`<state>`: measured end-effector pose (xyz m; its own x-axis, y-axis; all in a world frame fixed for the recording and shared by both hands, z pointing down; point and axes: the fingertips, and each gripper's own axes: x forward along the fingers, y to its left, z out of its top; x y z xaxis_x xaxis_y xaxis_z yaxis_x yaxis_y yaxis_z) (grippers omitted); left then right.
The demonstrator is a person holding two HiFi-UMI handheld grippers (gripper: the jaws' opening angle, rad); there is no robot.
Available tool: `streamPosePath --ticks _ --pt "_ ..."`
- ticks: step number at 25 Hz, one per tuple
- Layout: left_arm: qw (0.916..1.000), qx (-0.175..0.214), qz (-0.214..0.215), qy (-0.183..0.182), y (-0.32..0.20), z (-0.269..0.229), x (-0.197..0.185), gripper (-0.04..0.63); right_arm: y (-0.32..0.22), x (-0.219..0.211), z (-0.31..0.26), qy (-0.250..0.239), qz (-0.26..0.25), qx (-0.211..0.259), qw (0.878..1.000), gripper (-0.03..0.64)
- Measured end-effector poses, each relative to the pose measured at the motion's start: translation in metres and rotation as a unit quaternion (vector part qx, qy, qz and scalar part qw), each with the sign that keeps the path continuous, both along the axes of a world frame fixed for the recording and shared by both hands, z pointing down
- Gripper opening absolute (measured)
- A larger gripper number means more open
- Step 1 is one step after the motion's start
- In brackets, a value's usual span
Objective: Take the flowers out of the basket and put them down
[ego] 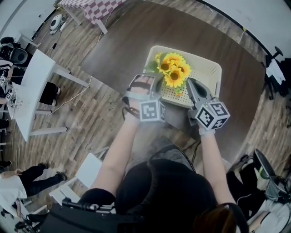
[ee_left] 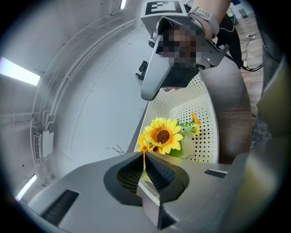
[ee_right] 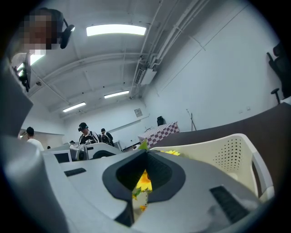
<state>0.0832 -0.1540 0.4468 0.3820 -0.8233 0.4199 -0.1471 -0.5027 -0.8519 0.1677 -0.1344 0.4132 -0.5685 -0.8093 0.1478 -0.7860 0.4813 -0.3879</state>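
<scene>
A bunch of yellow sunflowers (ego: 173,69) lies in the cream perforated basket (ego: 207,68) on the dark table. Both grippers hover over the basket's near side. My left gripper (ego: 153,81) is at the flowers' left edge and my right gripper (ego: 190,82) is just to their right. In the left gripper view the jaws (ee_left: 144,157) are shut, with only a thin orange sliver showing at the tips; the sunflower (ee_left: 163,135) sits right beyond them. The right gripper (ee_right: 146,154) is shut too, and yellow petals (ee_right: 142,181) show below its pads. I cannot tell whether either one pinches a flower.
The basket sits near the front edge of a dark round table (ego: 122,41). White tables (ego: 36,82) and a checkered-cloth table (ego: 97,7) stand on the wooden floor to the left. People stand far off in the right gripper view.
</scene>
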Motion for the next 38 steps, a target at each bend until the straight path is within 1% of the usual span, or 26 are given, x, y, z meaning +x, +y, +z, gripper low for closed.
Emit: streamPosePath --ticks 1,5,9,10,11,17,19,20,21,27,31,32,36,37,38 --pt "1.0000 -0.004 -0.002 -0.001 -0.003 0.002 0.000 0.021 -0.004 0.002 0.001 0.002 0.001 -0.001 1.000 0.003" --pt "0.9999 -0.011 -0.002 0.009 -0.013 0.001 0.006 0.021 -0.021 0.010 0.004 0.007 0.004 -0.007 1.000 0.003" --pt "0.9998 -0.019 0.001 0.001 -0.017 0.004 0.009 0.024 -0.031 0.017 0.013 0.014 0.009 -0.020 1.000 0.003" --pt "0.9997 -0.023 0.001 -0.001 -0.018 0.005 0.008 0.067 -0.033 0.019 0.015 0.015 0.010 -0.024 1.000 0.003" --pt "0.9996 -0.027 0.000 -0.003 -0.018 0.007 0.007 0.084 -0.035 0.020 0.017 0.016 0.011 -0.028 0.999 0.003" --pt "0.9993 -0.032 0.014 -0.010 -0.021 0.009 0.009 0.086 -0.046 0.028 0.028 0.021 0.022 -0.048 0.998 0.005" --pt "0.9989 -0.042 0.020 -0.012 -0.021 0.011 0.009 0.089 -0.050 0.031 0.033 0.022 0.027 -0.057 0.998 0.003" --pt "0.9985 -0.048 0.022 -0.013 -0.022 0.012 0.009 0.123 -0.052 0.033 0.035 0.022 0.030 -0.061 0.997 0.005" --pt "0.9982 -0.054 0.025 -0.013 -0.022 0.014 0.008 0.137 -0.053 0.034 0.036 0.022 0.032 -0.064 0.997 0.005" --pt "0.9959 -0.068 0.052 -0.028 -0.021 0.022 0.009 0.138 -0.063 0.038 0.047 0.025 0.041 -0.086 0.995 0.012" --pt "0.9955 -0.072 0.054 -0.029 -0.023 0.020 0.006 0.138 -0.070 0.040 0.051 0.024 0.046 -0.095 0.994 0.014" --pt "0.9955 -0.072 0.053 -0.030 -0.024 0.020 0.004 0.138 -0.070 0.040 0.053 0.023 0.046 -0.099 0.994 0.044" --pt "0.9956 -0.070 0.049 -0.038 -0.028 0.018 -0.004 0.138 -0.074 0.042 0.062 0.020 0.051 -0.118 0.992 0.049" --pt "0.9954 -0.072 0.050 -0.040 -0.029 0.017 -0.004 0.138 -0.075 0.042 0.064 0.018 0.052 -0.124 0.991 0.058" --pt "0.9951 -0.074 0.051 -0.040 -0.029 0.017 -0.004 0.138 -0.076 0.042 0.066 0.015 0.050 -0.130 0.990 0.087"
